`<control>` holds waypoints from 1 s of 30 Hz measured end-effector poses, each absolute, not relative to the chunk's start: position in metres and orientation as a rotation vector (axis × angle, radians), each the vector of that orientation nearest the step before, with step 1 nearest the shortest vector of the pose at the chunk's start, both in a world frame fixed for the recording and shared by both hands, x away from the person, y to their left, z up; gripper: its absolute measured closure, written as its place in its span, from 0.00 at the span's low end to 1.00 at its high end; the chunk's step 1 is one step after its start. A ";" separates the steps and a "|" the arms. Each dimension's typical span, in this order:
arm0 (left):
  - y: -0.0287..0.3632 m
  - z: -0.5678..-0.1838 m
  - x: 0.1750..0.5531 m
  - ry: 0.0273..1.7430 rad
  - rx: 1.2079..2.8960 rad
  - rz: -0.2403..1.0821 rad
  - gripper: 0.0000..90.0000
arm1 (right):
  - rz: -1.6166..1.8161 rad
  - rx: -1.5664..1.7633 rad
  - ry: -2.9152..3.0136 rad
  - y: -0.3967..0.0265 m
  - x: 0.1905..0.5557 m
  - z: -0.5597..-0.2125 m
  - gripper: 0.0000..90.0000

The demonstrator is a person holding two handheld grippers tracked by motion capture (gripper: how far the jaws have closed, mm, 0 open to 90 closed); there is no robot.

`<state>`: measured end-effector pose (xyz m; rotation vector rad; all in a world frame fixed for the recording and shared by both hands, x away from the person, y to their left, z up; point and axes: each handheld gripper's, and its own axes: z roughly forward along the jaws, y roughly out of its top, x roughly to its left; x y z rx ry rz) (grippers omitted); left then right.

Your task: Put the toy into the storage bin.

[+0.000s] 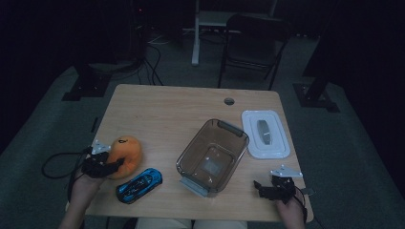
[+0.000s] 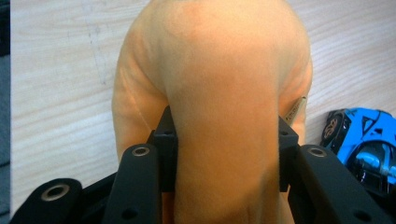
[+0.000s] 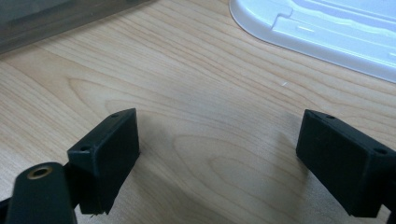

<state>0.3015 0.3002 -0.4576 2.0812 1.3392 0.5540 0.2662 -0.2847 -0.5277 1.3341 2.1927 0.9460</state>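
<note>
High view: above the near edge, looking forward and down over the whole table (image 1: 157, 109) | Left gripper view: very close, along its jaws at the plush (image 2: 219, 93), car (image 2: 364, 140) at right, both also in high view | Right gripper view: low over the tabletop, facing the lid (image 3: 327, 28).

A blue toy car (image 1: 139, 185) lies at lower left of the bench (image 1: 167, 109). A clear tub (image 1: 212, 155) sits at centre. A white lid (image 1: 265, 133) lies right of it.

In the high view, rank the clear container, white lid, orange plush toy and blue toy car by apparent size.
1. Clear container
2. White lid
3. Orange plush toy and blue toy car: too alike to rank; the left gripper hides part of the plush.
</note>
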 end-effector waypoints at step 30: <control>0.256 -0.400 0.321 0.978 2.159 0.559 0.69 | 0.945 1.334 2.192 -0.284 0.267 -0.528 0.14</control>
